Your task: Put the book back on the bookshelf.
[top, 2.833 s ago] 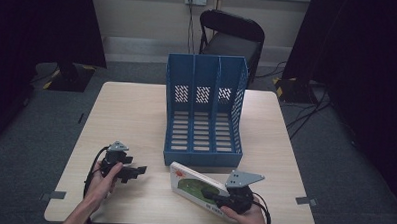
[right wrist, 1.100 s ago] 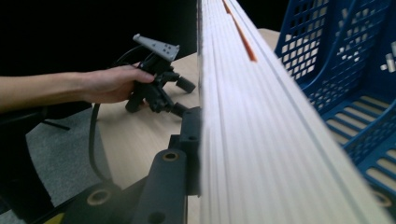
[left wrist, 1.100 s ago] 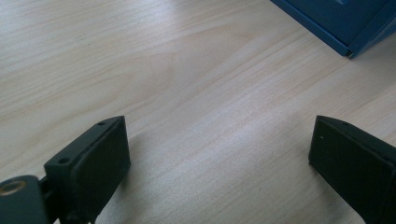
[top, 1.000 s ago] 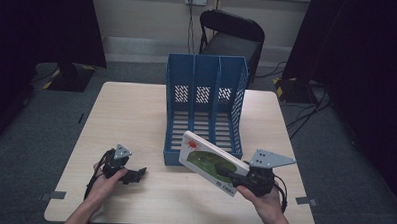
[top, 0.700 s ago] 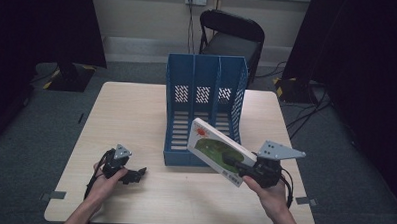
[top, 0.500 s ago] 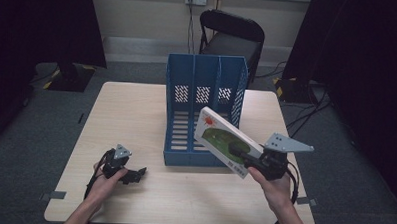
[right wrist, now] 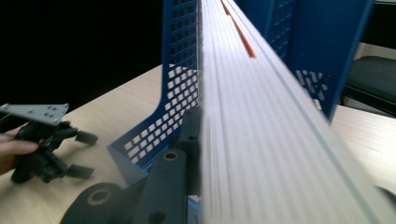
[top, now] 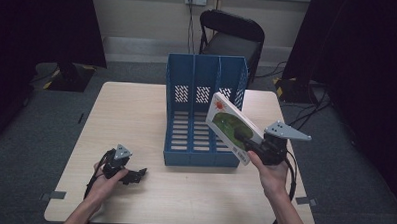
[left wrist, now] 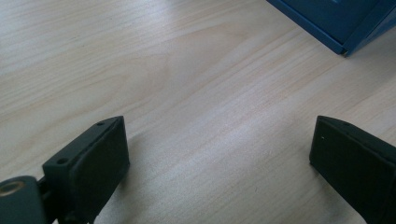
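right gripper [top: 243, 139]: we see it clamped on the book's lower end, held up off the table in the person's right hand at the front right of the blue file rack.
book [top: 231, 126]: white cover with a green picture, tilted — top corner leans toward the rack's right-hand wall, just beside it; we can't tell if they touch.
book, right gripper view [right wrist: 261, 121]: page edges run straight up the middle, one black jaw pressed flat against its left face.
left gripper [top: 137, 175]: resting on the table at front left, jaws wide apart — nothing between them, bare wood in the gap.
file rack [top: 206, 77]: blue, three slots, mid-table, open side toward us.
table [top: 136, 110]: light wood.
chair [top: 234, 35]: black, behind the table's far edge.
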A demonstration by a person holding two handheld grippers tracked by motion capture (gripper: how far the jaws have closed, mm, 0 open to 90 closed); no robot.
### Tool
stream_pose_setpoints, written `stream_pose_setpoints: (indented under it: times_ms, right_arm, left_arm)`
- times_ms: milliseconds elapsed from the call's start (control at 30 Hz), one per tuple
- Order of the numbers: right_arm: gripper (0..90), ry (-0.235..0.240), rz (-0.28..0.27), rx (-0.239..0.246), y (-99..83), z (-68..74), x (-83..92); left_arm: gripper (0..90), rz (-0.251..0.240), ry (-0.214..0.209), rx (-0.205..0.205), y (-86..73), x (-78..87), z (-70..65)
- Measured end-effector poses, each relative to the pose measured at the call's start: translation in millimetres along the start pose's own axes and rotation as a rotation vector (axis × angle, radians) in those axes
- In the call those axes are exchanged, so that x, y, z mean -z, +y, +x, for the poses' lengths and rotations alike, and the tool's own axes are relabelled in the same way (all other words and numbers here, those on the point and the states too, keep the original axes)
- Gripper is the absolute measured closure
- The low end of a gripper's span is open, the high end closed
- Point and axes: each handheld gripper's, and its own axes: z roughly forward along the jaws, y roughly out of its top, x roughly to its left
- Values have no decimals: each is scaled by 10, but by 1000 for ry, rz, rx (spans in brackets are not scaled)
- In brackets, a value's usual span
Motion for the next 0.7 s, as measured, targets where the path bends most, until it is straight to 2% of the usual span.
stream_pose_setpoints:
  times_ms: [333,700]
  right_arm:
    - [766,-86,8,-38,-30,-107,-48]
    - [765,-201,18,-89,-13,-174,-262]
  left_arm:
    - [41,0,0,0,0,0,0]
    - [41,0,0,-1,0,0,1]
